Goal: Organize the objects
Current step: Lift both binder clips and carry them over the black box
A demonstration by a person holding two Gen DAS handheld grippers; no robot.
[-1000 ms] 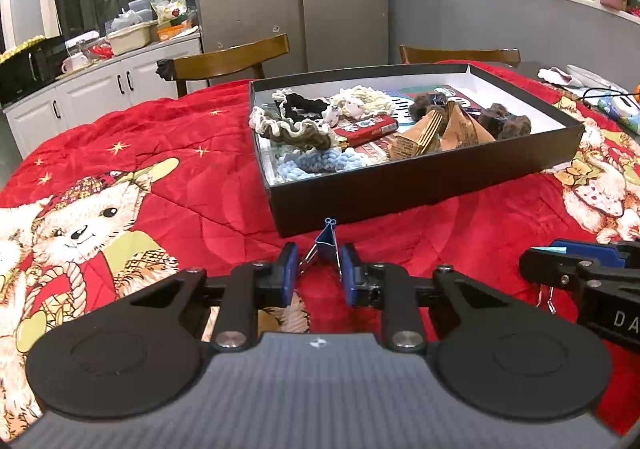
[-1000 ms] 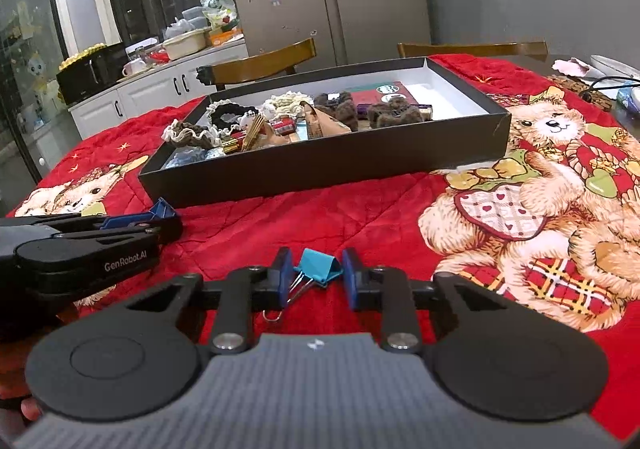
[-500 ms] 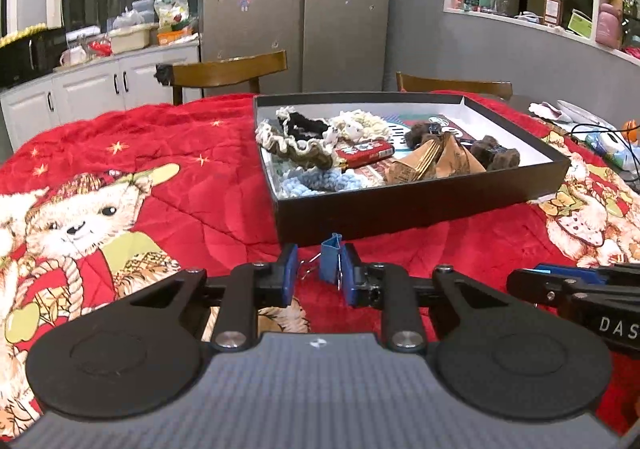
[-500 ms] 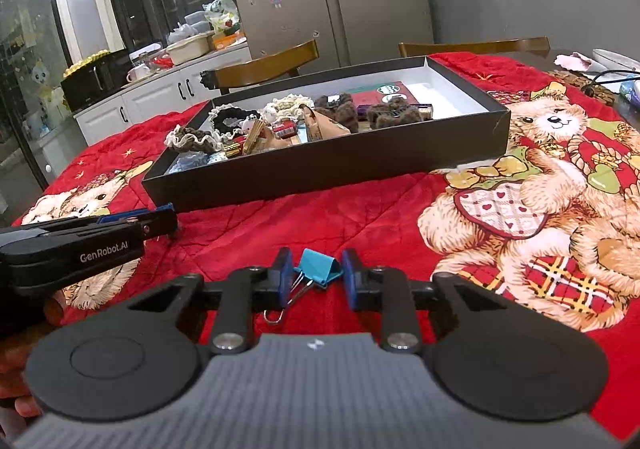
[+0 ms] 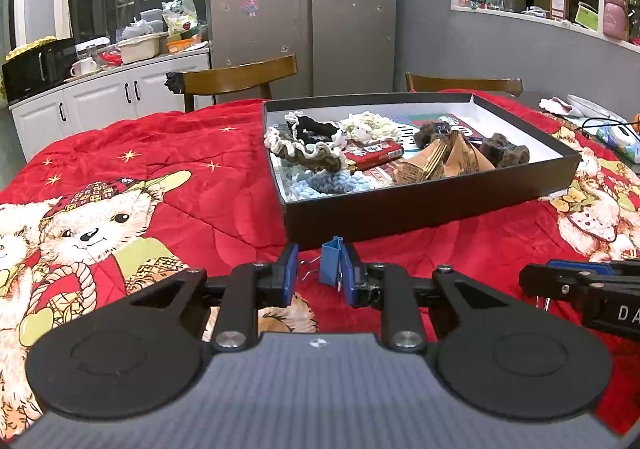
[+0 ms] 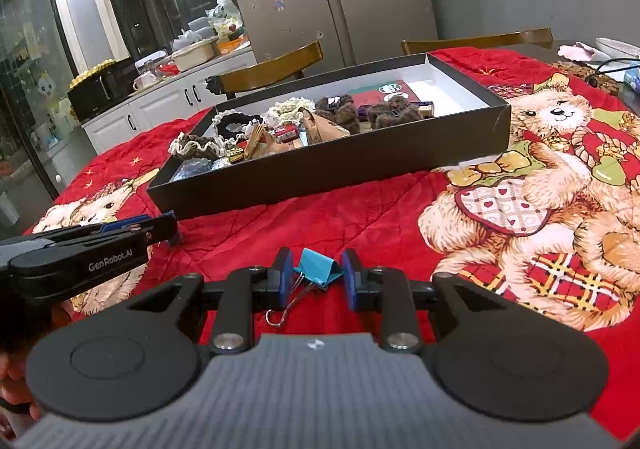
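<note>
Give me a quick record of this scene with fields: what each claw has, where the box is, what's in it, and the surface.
left claw: shut on dark blue clip, held upright
right claw: shut on light blue clip, wire handles hanging toward the camera
box: black, open, ahead of both claws on the quilt
box contents: scrunchies, tan packets, red packet, mostly at its left end
surface: red bear-print quilt
</note>
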